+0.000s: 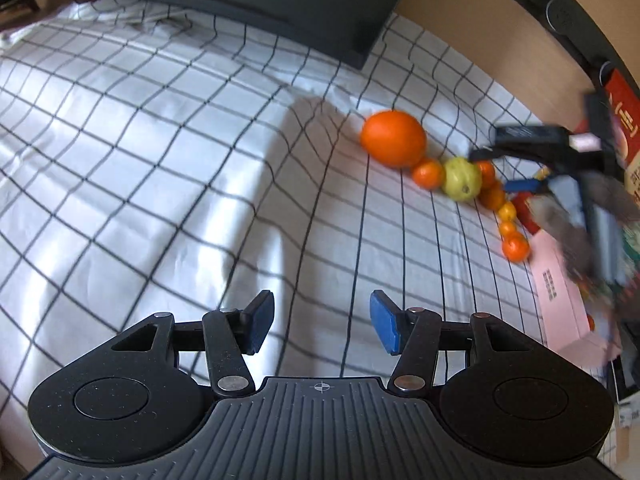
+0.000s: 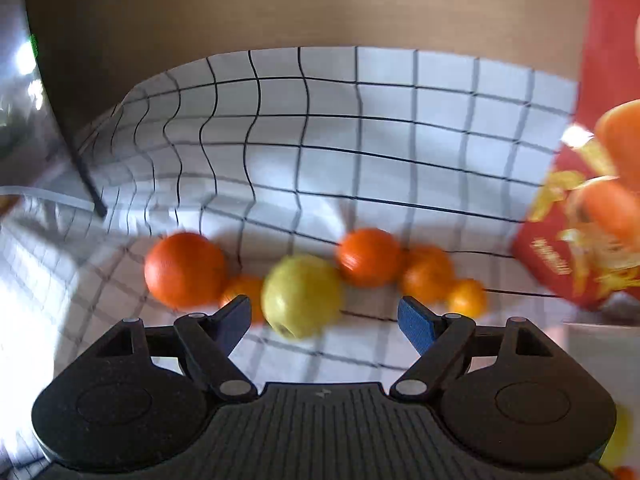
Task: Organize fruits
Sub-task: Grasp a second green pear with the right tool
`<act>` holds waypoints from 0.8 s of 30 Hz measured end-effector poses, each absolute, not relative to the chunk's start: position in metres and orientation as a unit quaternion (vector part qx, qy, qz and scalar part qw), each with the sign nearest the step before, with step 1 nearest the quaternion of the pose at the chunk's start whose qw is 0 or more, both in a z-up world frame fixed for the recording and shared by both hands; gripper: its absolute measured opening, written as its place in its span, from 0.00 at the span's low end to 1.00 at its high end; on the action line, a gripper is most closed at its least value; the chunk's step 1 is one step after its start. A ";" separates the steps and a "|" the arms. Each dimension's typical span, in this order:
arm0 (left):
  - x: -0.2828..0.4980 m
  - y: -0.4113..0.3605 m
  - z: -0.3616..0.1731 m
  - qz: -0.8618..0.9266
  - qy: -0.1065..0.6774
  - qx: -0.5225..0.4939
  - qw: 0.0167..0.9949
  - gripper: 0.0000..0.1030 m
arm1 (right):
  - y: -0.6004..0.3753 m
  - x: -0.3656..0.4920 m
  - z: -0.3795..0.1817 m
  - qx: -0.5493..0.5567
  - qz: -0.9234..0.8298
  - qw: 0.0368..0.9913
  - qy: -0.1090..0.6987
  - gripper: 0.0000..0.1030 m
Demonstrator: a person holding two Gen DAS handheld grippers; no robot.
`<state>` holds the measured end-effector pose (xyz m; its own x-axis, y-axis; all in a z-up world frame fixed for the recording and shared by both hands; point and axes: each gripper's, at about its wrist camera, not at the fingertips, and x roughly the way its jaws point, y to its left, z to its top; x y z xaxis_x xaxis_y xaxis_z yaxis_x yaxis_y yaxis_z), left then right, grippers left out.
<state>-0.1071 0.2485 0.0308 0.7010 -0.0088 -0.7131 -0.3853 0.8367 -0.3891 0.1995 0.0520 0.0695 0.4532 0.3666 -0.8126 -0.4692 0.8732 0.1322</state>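
Lying in a curved row on the checked cloth point(image 1: 160, 128): big orange point(image 1: 393, 138), sm orange point(image 1: 428, 174), yellow-green apple point(image 1: 462, 179), then more sm oranges point(image 1: 515, 249) twd the pink box point(image 1: 560, 292). Right gripper point(image 2: 323, 318) w/ jaws apart, apple just ahead betw its tips. Left gripper point(image 1: 322, 320) jaws apart, holding nothing, well back from the fruit. Red box point(image 2: 588, 216) at right.

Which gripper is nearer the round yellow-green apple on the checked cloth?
Right. The right gripper is open just short of the yellow-green apple; the left gripper hangs far back over bare cloth.
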 end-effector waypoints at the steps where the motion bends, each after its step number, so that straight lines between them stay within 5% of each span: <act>1: -0.109 0.248 0.030 0.105 0.374 -0.263 0.883 0.56 | 0.060 0.204 0.062 -0.055 0.235 0.849 0.470 0.79; 7: -0.110 0.246 0.029 0.094 0.378 -0.253 0.885 0.56 | 0.076 0.219 0.036 -0.054 0.208 0.847 0.486 0.78; 9: -0.106 0.247 0.026 0.093 0.383 -0.253 0.883 0.56 | 0.072 0.217 0.040 -0.047 0.234 0.839 0.488 0.58; 24: -0.049 0.210 0.030 -0.004 0.386 -0.201 0.900 0.55 | -0.009 0.089 0.065 -0.067 0.303 0.813 0.493 0.50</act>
